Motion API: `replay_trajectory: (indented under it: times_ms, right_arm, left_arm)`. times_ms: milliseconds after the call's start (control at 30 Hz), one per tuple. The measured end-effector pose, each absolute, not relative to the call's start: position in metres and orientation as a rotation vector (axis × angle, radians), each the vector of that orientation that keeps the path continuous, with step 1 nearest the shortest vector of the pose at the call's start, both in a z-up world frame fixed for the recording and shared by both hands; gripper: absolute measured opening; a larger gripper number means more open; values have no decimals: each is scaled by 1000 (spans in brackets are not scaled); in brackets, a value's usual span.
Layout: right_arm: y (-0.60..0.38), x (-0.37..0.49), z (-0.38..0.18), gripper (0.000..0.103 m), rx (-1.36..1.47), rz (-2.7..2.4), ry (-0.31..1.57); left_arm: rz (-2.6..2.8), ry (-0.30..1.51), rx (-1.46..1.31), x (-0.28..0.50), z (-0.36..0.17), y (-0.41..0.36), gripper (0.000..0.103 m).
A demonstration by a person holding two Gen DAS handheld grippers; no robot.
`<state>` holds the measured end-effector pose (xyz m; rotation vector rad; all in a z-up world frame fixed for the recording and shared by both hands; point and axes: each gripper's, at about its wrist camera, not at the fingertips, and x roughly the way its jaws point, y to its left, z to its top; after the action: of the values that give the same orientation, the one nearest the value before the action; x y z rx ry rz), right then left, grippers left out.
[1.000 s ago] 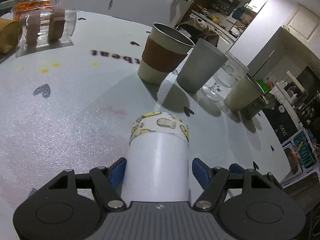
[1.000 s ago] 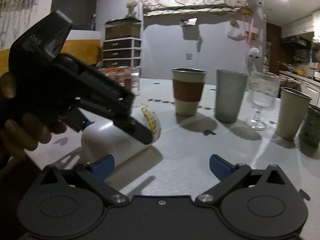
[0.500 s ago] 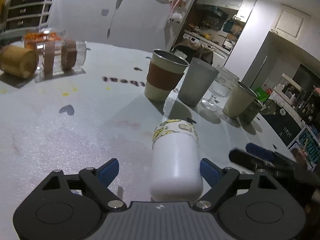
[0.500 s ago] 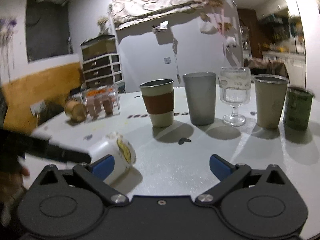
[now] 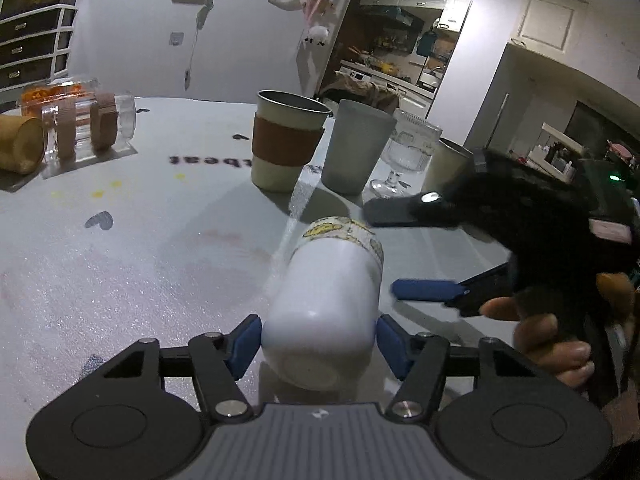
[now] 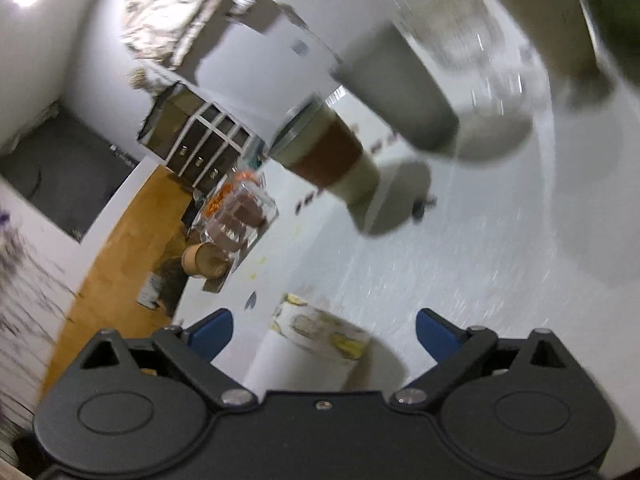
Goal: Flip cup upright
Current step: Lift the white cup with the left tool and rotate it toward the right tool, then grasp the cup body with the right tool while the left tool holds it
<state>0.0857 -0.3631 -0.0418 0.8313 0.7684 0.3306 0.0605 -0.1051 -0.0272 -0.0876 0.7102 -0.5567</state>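
Note:
A white cup (image 5: 326,300) with a yellow patterned band at its rim lies on its side on the white table (image 5: 132,264), base toward me. My left gripper (image 5: 320,346) has its blue pads close against both sides of the cup's base. My right gripper (image 5: 394,256) reaches in from the right, rolled on its side, with its open fingers around the cup's rim end. In the right wrist view the cup (image 6: 308,350) sits between the wide-open blue pads of the right gripper (image 6: 324,330); that view is blurred.
Behind the cup stand a cream cup with a brown sleeve (image 5: 286,146), a grey tumbler (image 5: 354,150), a stemmed glass (image 5: 406,156) and a beige cup (image 5: 446,164). A clear container (image 5: 80,124) and a wooden cup (image 5: 20,148) are at far left.
My left gripper has narrowed from wide open onto the cup's base. My right gripper has swung in from the right, rolled sideways and come around the cup's rim end.

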Motion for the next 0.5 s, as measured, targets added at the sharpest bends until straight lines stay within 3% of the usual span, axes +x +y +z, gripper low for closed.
replay_trajectory:
  times_ms: [500]
  right_arm:
    - [-352,102,-63,78,1063,342,848]
  left_arm:
    - [-549,665,-59,56,-30,-106,63]
